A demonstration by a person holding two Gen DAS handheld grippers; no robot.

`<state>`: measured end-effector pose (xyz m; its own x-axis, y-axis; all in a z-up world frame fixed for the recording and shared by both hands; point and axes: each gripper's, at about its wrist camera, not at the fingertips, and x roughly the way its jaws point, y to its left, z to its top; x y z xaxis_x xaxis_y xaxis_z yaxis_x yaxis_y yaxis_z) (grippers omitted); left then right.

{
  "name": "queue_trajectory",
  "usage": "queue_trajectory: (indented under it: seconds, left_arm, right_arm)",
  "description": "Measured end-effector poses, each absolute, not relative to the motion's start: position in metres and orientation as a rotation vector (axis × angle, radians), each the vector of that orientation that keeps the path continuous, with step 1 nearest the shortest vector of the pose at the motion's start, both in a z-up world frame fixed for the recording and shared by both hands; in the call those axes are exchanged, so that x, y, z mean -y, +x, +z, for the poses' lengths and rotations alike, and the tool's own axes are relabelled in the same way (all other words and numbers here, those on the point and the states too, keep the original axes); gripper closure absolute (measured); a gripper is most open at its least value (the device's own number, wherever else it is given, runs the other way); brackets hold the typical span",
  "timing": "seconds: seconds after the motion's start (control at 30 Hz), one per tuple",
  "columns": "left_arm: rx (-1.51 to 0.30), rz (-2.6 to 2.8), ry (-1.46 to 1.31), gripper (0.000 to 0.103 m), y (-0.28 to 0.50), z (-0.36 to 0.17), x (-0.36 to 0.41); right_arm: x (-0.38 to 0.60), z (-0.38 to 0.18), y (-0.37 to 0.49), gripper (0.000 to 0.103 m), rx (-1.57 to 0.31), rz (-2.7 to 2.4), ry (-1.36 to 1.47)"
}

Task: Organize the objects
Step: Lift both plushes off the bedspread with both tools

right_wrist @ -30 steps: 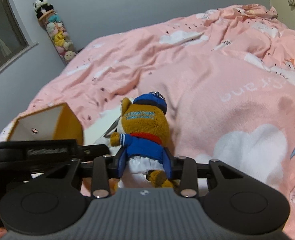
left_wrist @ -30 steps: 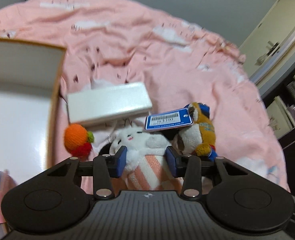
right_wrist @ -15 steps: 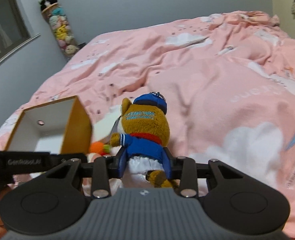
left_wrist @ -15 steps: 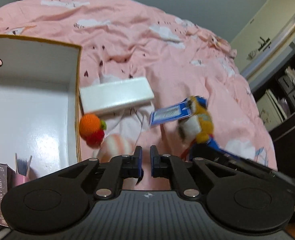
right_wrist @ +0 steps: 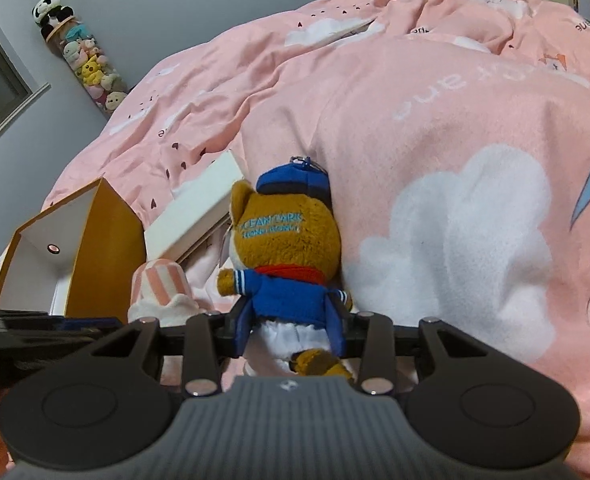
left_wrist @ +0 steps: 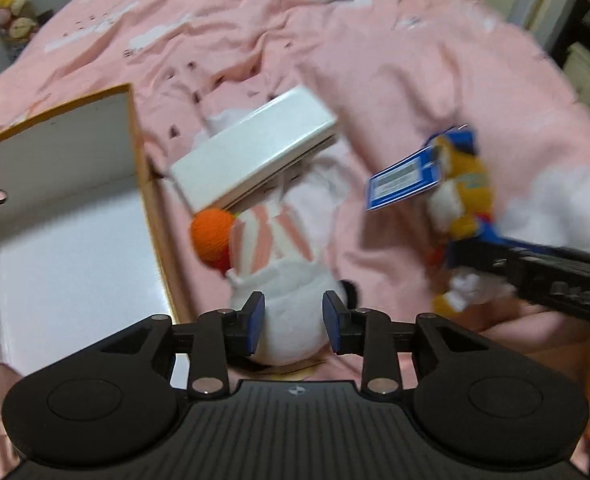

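At the bottom of the left wrist view, the left gripper [left_wrist: 294, 317] has its jaws opening around the round white base of a white plush with pink stripes [left_wrist: 279, 280]; the blue pads stand at its sides, but blur hides whether they press. An orange knitted ball [left_wrist: 211, 230] touches the plush on its left, partly tucked under a tilted white flat box [left_wrist: 255, 158]. At left an open white box with orange edges [left_wrist: 55, 184] is cut off by the frame. At right, the right gripper [right_wrist: 290, 330] enters as a dark smeared bar. In the right wrist view its jaws are opening yet grip the blue-jacketed waist of a brown bear plush in a blue cap [right_wrist: 287, 248], whose feet are hidden behind the gripper body. The bear's blue tag [left_wrist: 405, 180] is too blurred to read. All lies on a bed with a pink quilt [right_wrist: 455, 128]. In the upper left, against the grey wall, stands a stack of small soft toys [right_wrist: 87, 68] topped by a panda.
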<state>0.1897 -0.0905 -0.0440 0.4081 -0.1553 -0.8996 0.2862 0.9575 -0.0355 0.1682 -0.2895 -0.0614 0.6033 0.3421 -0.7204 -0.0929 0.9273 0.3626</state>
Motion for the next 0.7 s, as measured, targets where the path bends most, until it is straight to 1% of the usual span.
queue_trajectory:
  seconds: [0.03,0.07,0.13,0.17,0.2,0.23,0.33,0.53,0.7]
  left_arm:
    - [-1.120,-0.272,0.124,0.064,0.191,-0.046,0.091]
    - [-1.126,-0.274,0.111,0.058,0.192,-0.049,0.092]
    - [-1.117,-0.263,0.130,0.053,0.193,-0.051,0.097]
    - [-1.114,-0.255,0.148,0.047,0.194,-0.053,0.101]
    - [-1.112,-0.253,0.166,0.044,0.195,-0.054,0.106]
    - [-1.111,-0.251,0.192,0.038,0.196,-0.056,0.111]
    - [-1.119,-0.238,0.293,0.030,0.198,-0.065,0.128]
    - [-1.123,-0.263,0.549,0.027,0.197,-0.089,0.156]
    - [-1.096,-0.282,0.662,0.023,0.196,-0.103,0.166]
  right_arm:
    - [0.291,-0.063,0.168,0.062,-0.892,0.261,0.313]
    - [0.292,-0.064,0.168,0.062,-0.893,0.267,0.323]
    - [0.294,-0.066,0.169,0.061,-0.897,0.276,0.344]
    - [0.295,-0.066,0.170,0.061,-0.898,0.281,0.352]
    - [0.296,-0.067,0.170,0.061,-0.900,0.286,0.360]
    - [0.297,-0.068,0.171,0.061,-0.902,0.291,0.371]
    - [0.302,-0.070,0.173,0.061,-0.910,0.303,0.410]
    - [0.314,-0.074,0.178,0.061,-0.922,0.319,0.512]
    - [0.312,-0.076,0.181,0.061,-0.929,0.327,0.521]
